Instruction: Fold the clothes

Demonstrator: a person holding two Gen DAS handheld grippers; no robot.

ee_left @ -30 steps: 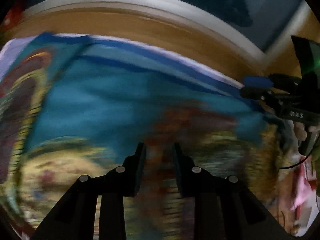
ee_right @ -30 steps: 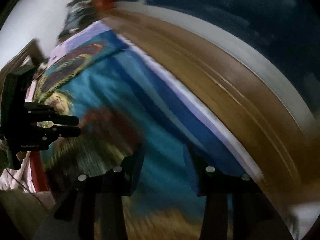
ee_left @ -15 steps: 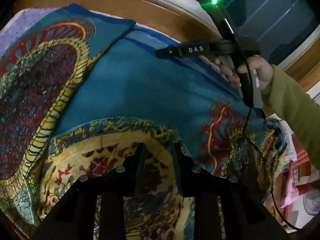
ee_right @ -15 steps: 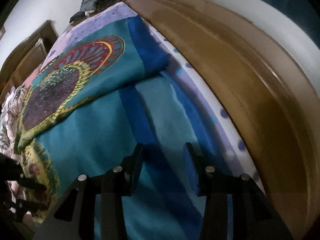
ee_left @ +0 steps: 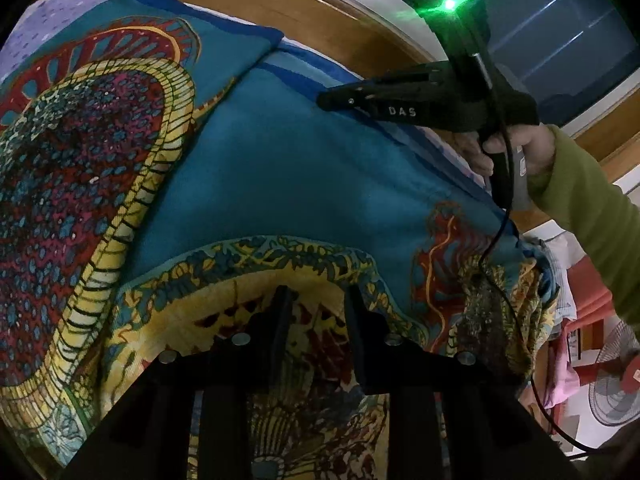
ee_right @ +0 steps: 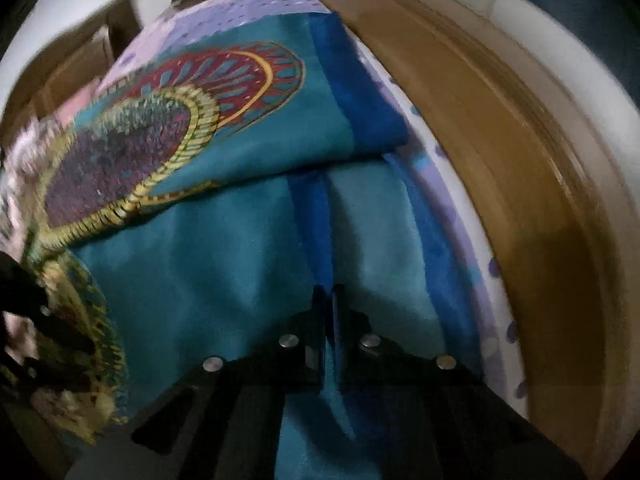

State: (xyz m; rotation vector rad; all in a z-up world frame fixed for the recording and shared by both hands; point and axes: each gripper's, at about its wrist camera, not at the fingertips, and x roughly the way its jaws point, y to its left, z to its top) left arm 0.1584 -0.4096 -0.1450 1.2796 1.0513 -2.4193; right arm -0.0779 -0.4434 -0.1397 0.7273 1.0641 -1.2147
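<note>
Left wrist view first: we're looking down on the teal patterned cloth (ee_left: 280,184), spread over the bed with its lilac sheet (ee_left: 48,28) peeking out at the top left. Our left tool (ee_left: 316,300) hangs over the yellow-and-red print with its jaws partly apart, and honestly we can't tell if any fabric is caught between them. Across the cloth, the right tool (ee_left: 332,101) comes in from the right, held by a hand (ee_left: 520,152) in a green sleeve (ee_left: 592,208), tip down at the blue border.

Right wrist view, a bit blurry: the right tool (ee_right: 328,300) has its jaws together, pinched on a ridge of the cloth (ee_right: 200,248) right by the dark blue stripe. A folded-over flap lies further up. The wooden bed frame (ee_right: 520,184) curves along the right.
</note>
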